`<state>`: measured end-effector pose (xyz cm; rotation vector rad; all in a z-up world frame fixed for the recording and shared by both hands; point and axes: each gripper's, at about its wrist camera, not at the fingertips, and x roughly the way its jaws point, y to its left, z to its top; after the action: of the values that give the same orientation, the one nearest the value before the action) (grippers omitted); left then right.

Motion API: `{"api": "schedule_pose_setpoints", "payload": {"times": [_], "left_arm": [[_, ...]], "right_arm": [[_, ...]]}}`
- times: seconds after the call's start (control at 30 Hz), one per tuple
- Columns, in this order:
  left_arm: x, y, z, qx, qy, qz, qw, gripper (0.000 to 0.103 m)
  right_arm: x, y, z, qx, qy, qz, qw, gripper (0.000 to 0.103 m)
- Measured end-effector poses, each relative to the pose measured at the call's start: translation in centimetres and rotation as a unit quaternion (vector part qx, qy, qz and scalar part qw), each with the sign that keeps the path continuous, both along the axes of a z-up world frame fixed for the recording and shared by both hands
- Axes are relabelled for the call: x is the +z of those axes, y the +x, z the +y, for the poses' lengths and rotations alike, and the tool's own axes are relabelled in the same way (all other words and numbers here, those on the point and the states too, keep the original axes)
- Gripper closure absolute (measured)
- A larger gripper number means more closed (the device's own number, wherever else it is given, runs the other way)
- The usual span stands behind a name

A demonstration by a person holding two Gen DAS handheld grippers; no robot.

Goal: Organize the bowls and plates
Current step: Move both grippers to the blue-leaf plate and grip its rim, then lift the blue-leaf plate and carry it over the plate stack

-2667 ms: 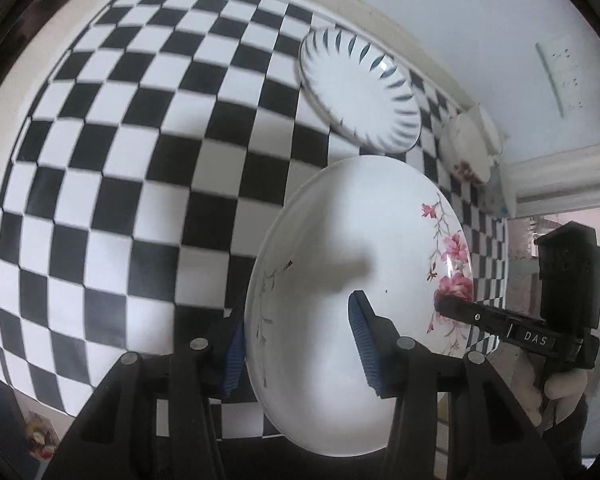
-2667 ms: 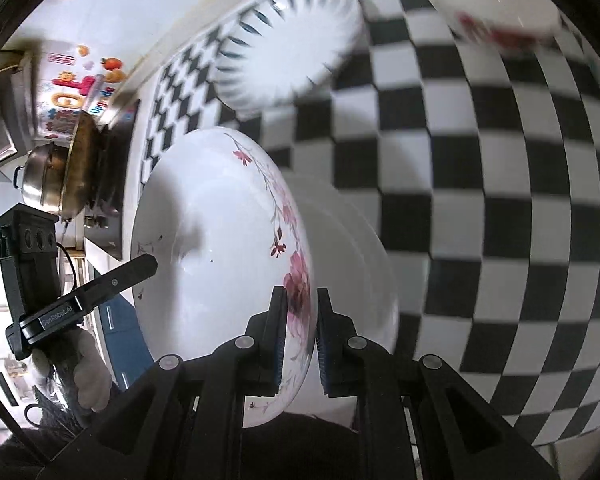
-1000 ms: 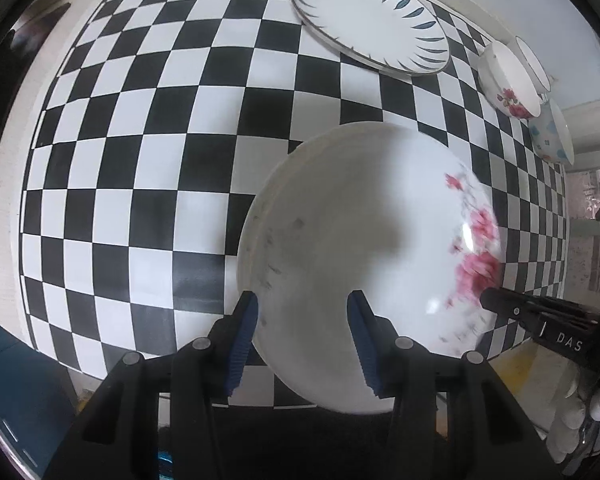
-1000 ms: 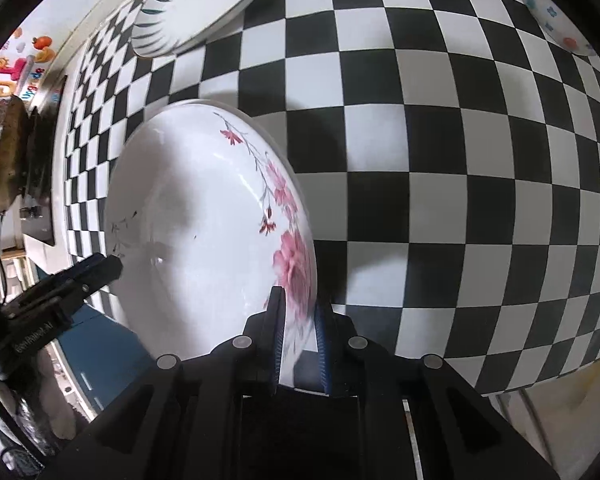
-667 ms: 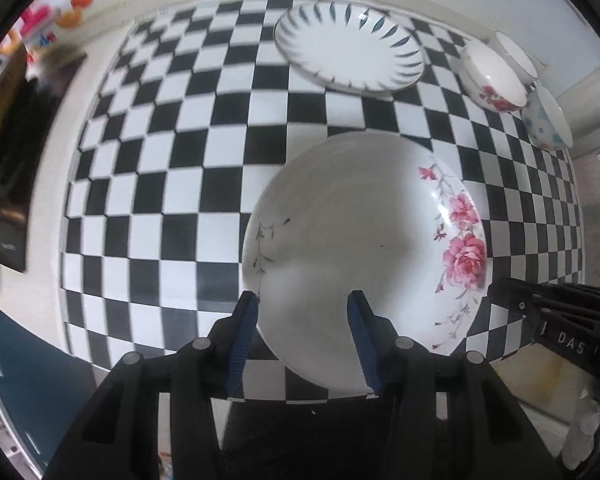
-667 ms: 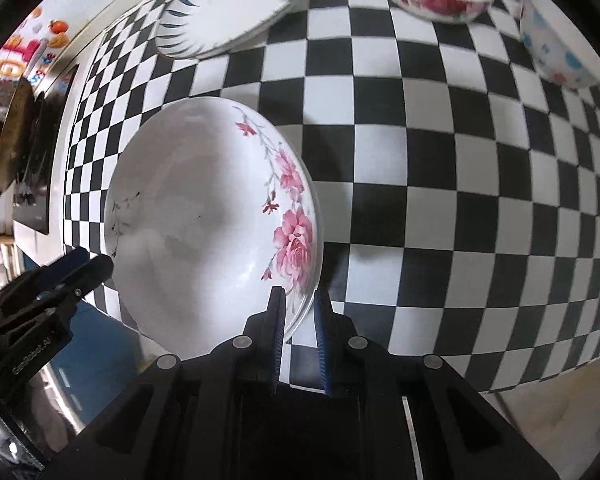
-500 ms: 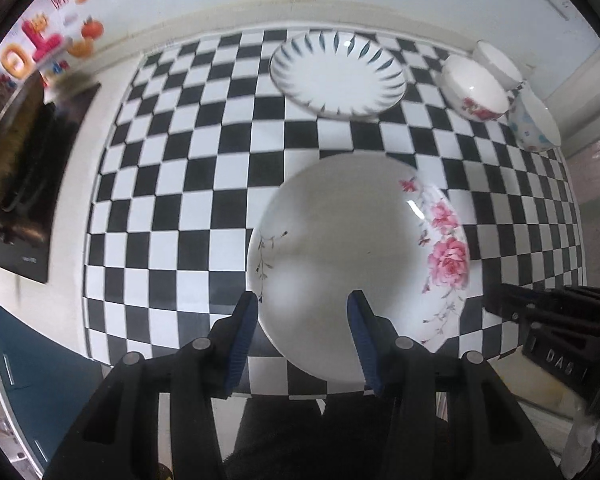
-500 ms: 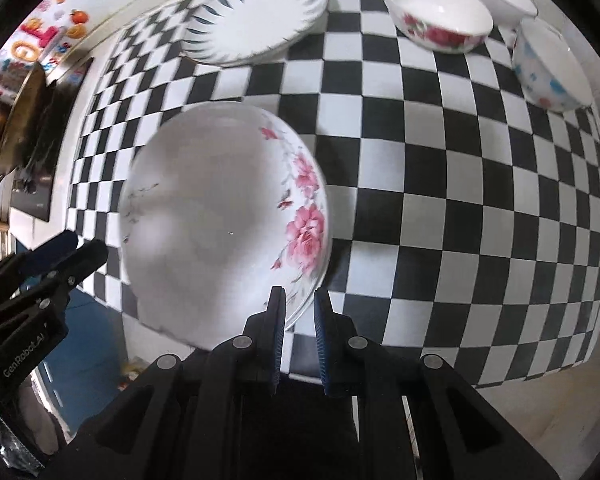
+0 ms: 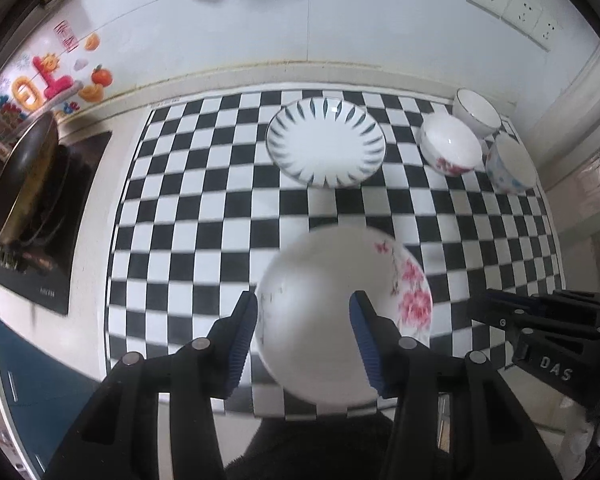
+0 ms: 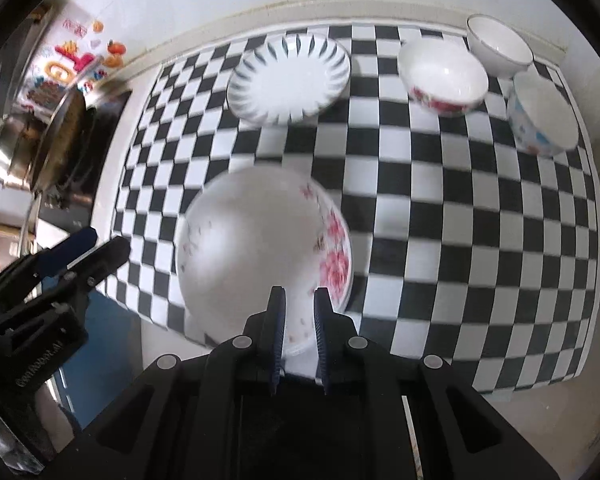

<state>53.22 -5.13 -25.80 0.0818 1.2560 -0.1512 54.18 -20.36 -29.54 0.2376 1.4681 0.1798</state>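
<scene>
A white plate with pink flowers (image 9: 332, 320) (image 10: 260, 252) lies on the checkered counter near its front edge. My left gripper (image 9: 304, 328) is open above it, with nothing between its blue pads. My right gripper (image 10: 300, 320) has its jaws slightly apart over the plate's near rim, not touching it. A white plate with dark blue leaf marks (image 9: 326, 146) (image 10: 288, 78) lies at the back. Three bowls stand at the back right: a pink-flowered one (image 9: 450, 150) (image 10: 442, 76), a plain white one (image 9: 476, 112) (image 10: 500, 46) and a blue-patterned one (image 9: 510, 168) (image 10: 542, 118).
A stove with a pan (image 9: 24, 184) (image 10: 48, 144) is at the left of the counter. The checkered mat (image 9: 204, 216) ends at the front edge near the flowered plate. A wall with sockets (image 9: 512, 4) rises behind.
The flowered plate was held tilted by my right gripper and now lies flat on the counter. My right gripper has let go of it. Both grippers have pulled up and back.
</scene>
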Motion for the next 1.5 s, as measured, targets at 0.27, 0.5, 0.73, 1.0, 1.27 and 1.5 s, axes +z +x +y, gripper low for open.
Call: {"api": "schedule_pose_setpoints", "payload": {"times": [0.27, 0.5, 0.73, 1.0, 1.27, 1.5], "left_arm": [[-2.9, 9.9, 1.0, 0.003, -0.034, 0.033, 0.9989, 0.056], [-8.4, 19.7, 3.5, 0.035, -0.089, 0.101, 0.9903, 0.056], [-14.0, 26.3, 2.6, -0.011, -0.103, 0.140, 0.9847, 0.056], [-17.4, 28.0, 0.4, -0.081, -0.084, 0.153, 0.9813, 0.073], [-17.2, 26.6, 0.0, -0.089, -0.085, 0.132, 0.9836, 0.073], [-14.1, 24.5, 0.7, -0.081, -0.096, 0.111, 0.9859, 0.073]], "right_arm": [[-0.7, 9.0, -2.3, -0.066, 0.040, -0.012, 0.997, 0.040], [-5.3, 17.9, -3.4, -0.107, 0.042, 0.011, 0.993, 0.040], [-12.8, 22.8, -3.4, -0.131, 0.026, 0.073, 0.988, 0.050], [-17.3, 24.5, -3.7, -0.156, 0.009, 0.092, 0.983, 0.078], [-16.9, 23.5, -4.7, -0.160, 0.017, 0.078, 0.984, 0.083], [-13.6, 21.7, -4.5, -0.145, 0.012, 0.055, 0.988, 0.084]]}}
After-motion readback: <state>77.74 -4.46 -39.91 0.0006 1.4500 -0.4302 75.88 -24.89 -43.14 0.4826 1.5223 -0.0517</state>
